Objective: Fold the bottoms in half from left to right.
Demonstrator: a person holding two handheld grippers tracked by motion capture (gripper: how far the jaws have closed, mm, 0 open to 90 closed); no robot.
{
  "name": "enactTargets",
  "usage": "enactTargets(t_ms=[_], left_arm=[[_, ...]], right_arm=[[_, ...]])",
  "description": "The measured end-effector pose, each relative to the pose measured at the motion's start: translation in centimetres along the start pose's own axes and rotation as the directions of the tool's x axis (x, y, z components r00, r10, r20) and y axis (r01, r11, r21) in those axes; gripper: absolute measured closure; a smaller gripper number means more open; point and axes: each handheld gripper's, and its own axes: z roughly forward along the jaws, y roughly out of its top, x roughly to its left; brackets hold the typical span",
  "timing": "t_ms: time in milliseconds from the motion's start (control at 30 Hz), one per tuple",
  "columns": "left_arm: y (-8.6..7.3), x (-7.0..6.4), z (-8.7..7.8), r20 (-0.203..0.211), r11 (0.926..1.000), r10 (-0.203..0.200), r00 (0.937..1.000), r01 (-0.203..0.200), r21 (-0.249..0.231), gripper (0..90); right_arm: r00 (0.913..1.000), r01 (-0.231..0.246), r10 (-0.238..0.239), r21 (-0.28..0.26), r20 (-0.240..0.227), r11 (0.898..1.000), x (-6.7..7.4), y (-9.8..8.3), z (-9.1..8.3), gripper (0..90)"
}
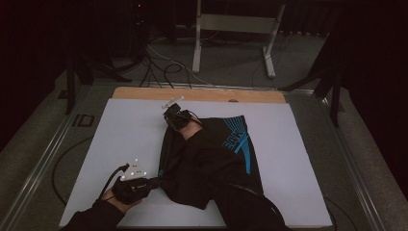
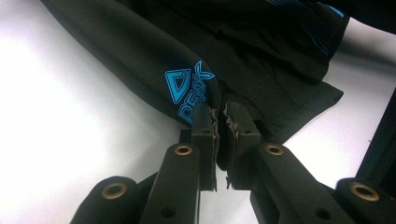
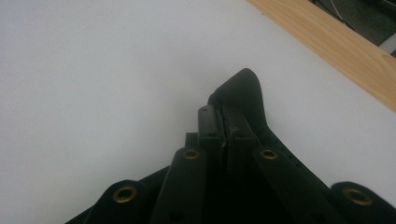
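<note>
A: What lies around the left gripper's fingers [image 2: 204, 122]?
B: Bare white table sheet [image 2: 70, 116] is seen to one side; the black fabric garment with blue print [image 2: 261, 56] blocks the space ahead.
A: And beyond the right gripper's fingers [image 3: 208, 122]?
B: Open white sheet, bounded by the light wooden table edge [image 3: 336, 46].

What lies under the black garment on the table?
The black garment lies on the white table cover, which shows around it; a wooden edge shows at the far side. Whatever lies directly beneath the cloth is covered. Both grippers, left and right, pinch its edge.
</note>
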Motion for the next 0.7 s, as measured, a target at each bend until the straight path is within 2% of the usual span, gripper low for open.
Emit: enactTargets(t_ms=[300, 700], left_arm=[[0.7, -0.4, 0.0, 0.022, 0.9998, 0.001, 0.9998, 0.000, -0.018, 84.0], [2.3, -1.4, 0.4, 0.053, 0.9987, 0.035, 0.9980, -0.033, -0.038, 84.0]], right_arm=[[1.0000, -0.009, 0.009, -0.023, 0.003, 1.000, -0.7, 0.1, -1.4, 87.9], [0.9999, -0.012, 0.013, -0.044, 0.006, 0.999, -1.5, 0.2, -3.3, 88.0]])
